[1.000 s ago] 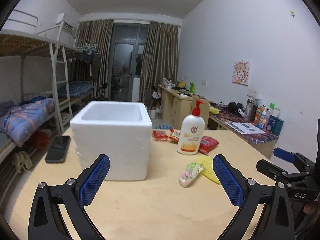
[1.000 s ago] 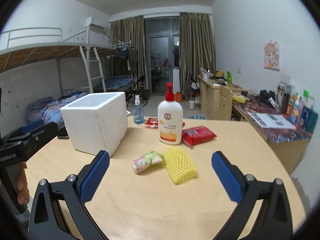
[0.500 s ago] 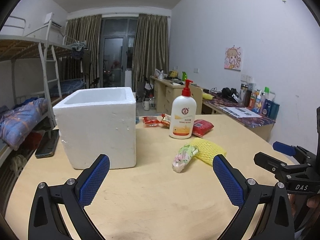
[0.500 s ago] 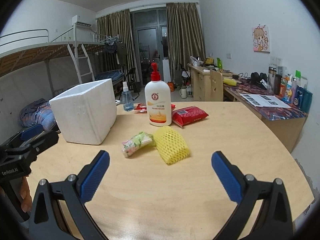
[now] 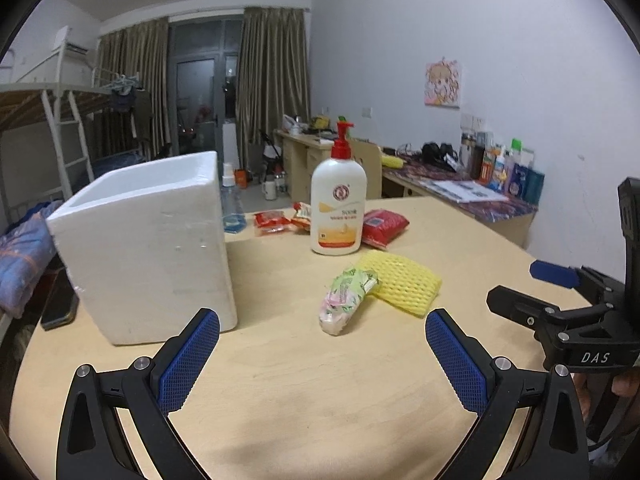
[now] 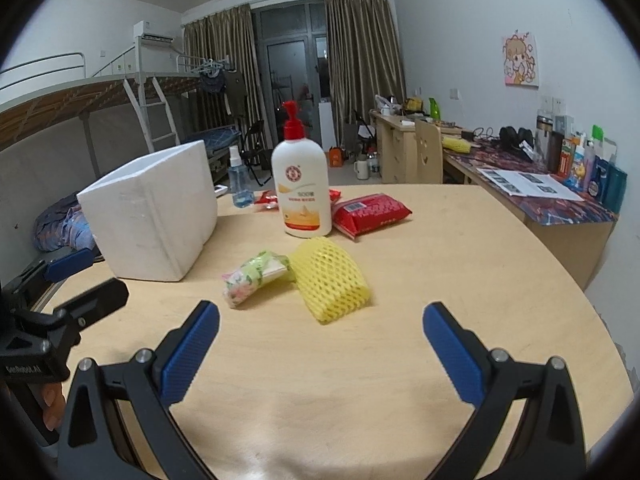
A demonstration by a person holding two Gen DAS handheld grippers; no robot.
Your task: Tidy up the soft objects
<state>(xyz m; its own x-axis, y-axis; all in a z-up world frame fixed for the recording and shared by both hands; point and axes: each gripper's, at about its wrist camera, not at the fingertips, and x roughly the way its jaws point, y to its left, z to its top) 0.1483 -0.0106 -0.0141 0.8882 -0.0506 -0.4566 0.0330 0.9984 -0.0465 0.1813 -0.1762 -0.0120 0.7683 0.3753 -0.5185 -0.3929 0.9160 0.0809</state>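
Observation:
A yellow foam net sleeve (image 5: 400, 280) (image 6: 330, 278) lies mid-table, touching a floral tissue pack (image 5: 346, 300) (image 6: 256, 276) on its left. A red soft pack (image 5: 382, 226) (image 6: 370, 214) lies behind them beside the lotion bottle. A white foam box (image 5: 148, 248) (image 6: 156, 216) stands open-topped at the left. My left gripper (image 5: 322, 360) is open and empty, just short of the tissue pack. My right gripper (image 6: 320, 352) is open and empty, just short of the yellow sleeve.
A white pump lotion bottle (image 5: 338, 208) (image 6: 302, 192) stands behind the soft items. Small red snack packets (image 5: 276, 220) and a blue spray bottle (image 6: 239, 184) sit at the back. A phone (image 5: 60, 304) lies left of the box. The round table's edge (image 6: 560, 264) curves at right.
Both grippers have moved forward and lower toward the tissue pack and yellow sleeve, which appear larger and closer. Both stay open. Nothing on the table has moved.

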